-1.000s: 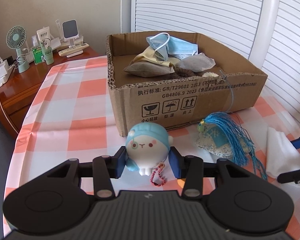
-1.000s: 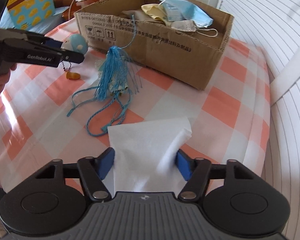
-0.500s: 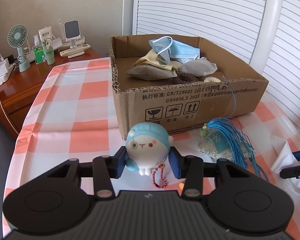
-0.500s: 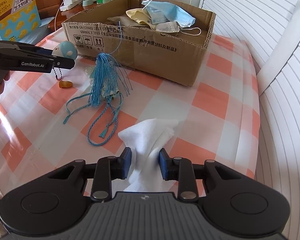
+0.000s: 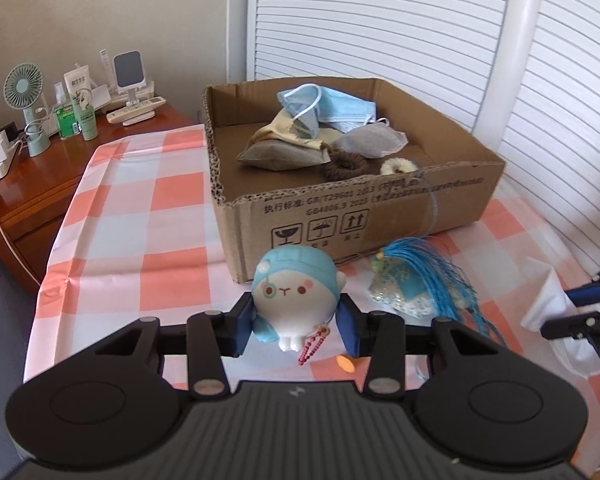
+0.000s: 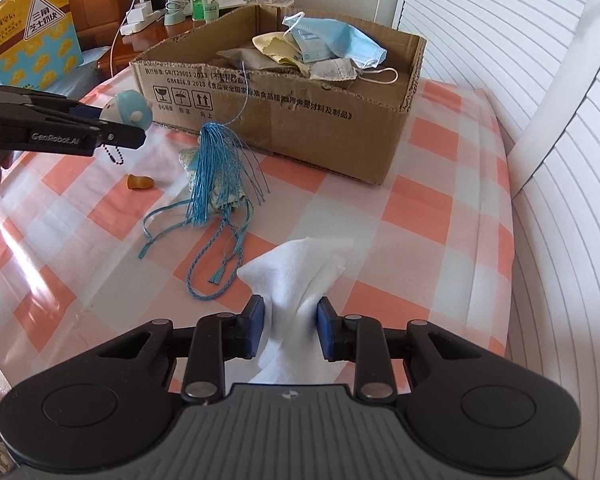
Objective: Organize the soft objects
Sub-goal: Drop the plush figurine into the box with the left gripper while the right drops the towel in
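Note:
My left gripper [image 5: 296, 326] is shut on a round white-and-blue plush toy [image 5: 294, 296] with a red bead chain, held above the checked tablecloth in front of the cardboard box [image 5: 380, 216]. The toy also shows in the right wrist view [image 6: 130, 110]. My right gripper [image 6: 290, 330] is shut on a bunched white cloth [image 6: 300, 276], lifted off the table. The box [image 6: 300, 120] holds face masks [image 6: 332, 42], pouches and hair ties. A blue tassel sachet [image 6: 216, 172] lies on the table before the box.
A small orange piece [image 6: 140, 181] lies on the tablecloth near the left gripper. A wooden side cabinet [image 5: 32, 184] at the back left carries a fan, bottles and a charger. White slatted panels [image 5: 420, 20] stand behind and right of the table. A yellow bag [image 6: 32, 36] is far left.
My right gripper closed on the white cloth and lifted it, bunching it. My left gripper raised the plush toy higher, so more of the box's inside shows.

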`<state>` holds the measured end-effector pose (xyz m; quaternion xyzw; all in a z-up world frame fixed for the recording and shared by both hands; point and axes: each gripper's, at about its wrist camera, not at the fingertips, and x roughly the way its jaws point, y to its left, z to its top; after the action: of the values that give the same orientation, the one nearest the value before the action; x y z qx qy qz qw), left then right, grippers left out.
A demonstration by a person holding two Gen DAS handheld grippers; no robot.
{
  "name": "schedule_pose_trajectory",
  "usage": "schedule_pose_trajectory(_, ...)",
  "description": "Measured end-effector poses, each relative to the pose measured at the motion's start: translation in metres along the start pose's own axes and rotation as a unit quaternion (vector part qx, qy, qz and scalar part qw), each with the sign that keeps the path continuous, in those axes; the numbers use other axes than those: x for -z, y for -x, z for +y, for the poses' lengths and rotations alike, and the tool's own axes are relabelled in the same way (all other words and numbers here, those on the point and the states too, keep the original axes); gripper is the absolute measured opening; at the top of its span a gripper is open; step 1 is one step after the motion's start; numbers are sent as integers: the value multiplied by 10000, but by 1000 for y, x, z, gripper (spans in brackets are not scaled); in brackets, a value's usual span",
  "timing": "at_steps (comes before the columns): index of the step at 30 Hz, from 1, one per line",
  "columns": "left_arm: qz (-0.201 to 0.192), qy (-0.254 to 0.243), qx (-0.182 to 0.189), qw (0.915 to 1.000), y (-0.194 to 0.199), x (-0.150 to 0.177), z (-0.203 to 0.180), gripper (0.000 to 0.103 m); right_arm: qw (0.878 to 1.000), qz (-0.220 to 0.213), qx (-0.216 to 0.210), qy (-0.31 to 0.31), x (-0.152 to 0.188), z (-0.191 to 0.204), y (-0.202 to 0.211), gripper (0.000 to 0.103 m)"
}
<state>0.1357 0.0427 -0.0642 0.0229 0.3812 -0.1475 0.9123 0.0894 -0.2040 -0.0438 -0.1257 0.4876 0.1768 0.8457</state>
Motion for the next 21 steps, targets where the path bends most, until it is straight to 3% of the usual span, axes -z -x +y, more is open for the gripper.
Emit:
schedule_pose_trajectory(11,-369,-366,295,9982,37,-44,-10,43,9991,-413,56,-71,-14,-8,31,32)
schedule_pose_trajectory(16,-532,-473,154,9973,24,-79,-11,43,9973,-719,106,39,-31,-8,46,32)
schedule_pose_trajectory(21,-451,-592,-89,9972,-1,-99,-14,43,9951,-968,130,131,-49,-5,54,32)
